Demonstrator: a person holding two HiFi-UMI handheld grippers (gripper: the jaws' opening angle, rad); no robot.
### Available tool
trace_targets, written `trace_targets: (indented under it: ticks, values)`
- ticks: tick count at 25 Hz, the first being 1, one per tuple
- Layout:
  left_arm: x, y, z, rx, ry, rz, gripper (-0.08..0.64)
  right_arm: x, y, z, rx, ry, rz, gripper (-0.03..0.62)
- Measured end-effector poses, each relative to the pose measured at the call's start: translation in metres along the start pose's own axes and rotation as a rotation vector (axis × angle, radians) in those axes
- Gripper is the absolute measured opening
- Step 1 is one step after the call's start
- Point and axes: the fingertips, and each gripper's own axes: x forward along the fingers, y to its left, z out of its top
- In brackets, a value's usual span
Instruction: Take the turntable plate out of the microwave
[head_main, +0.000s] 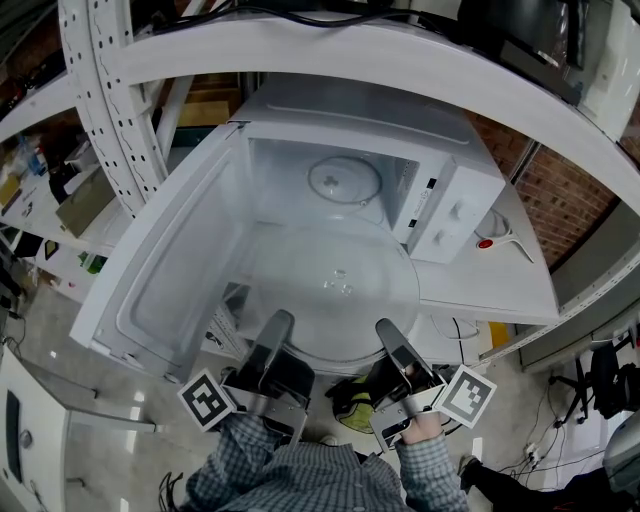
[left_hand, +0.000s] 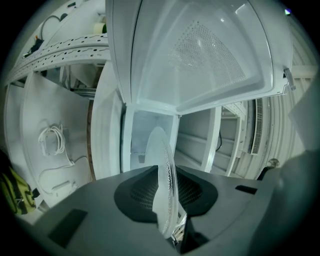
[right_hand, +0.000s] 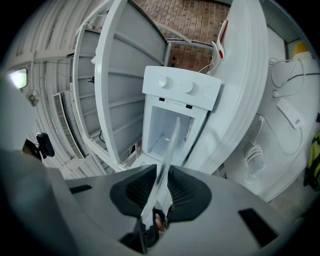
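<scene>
**Glass plate pinched only at its near rim: risk of slipping or knocking**

We saw the left gripper (head_main: 277, 325) and the right gripper (head_main: 389, 332) each closed on the near rim of the turntable plate (head_main: 335, 280). In both gripper views the glass stood edge-on between the ribbed pads. The whole disc reached forward from the two grippers, towards the open microwave (head_main: 452, 205). Its far edge lay close to the mouth of the cavity, and we could not tell if it had fully cleared it.

We judged the main risk to be the grip itself. The glass is smooth and probably heavy, and all its weight hung ahead of the pads, so it could pivot downward and slide out. If one gripper moved apart from the other or twisted, the rim could be stressed or pulled free on one side.

The open door (head_main: 170, 285) stood just to the left of the left gripper, so a sideways swing could strike it. If the far edge dipped, it might catch the sill, beyond which the roller ring (head_main: 345, 183) lay in the cavity.
</scene>
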Motion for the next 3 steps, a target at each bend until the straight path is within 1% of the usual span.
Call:
trace_targets:
  ticks: [3]
  values:
    - [0.001, 0.0004, 0.002, -0.002, -0.003, 0.0, 0.071, 0.0023, -0.0003, 0.0001, -0.002, 0.002, 0.002, 0.071]
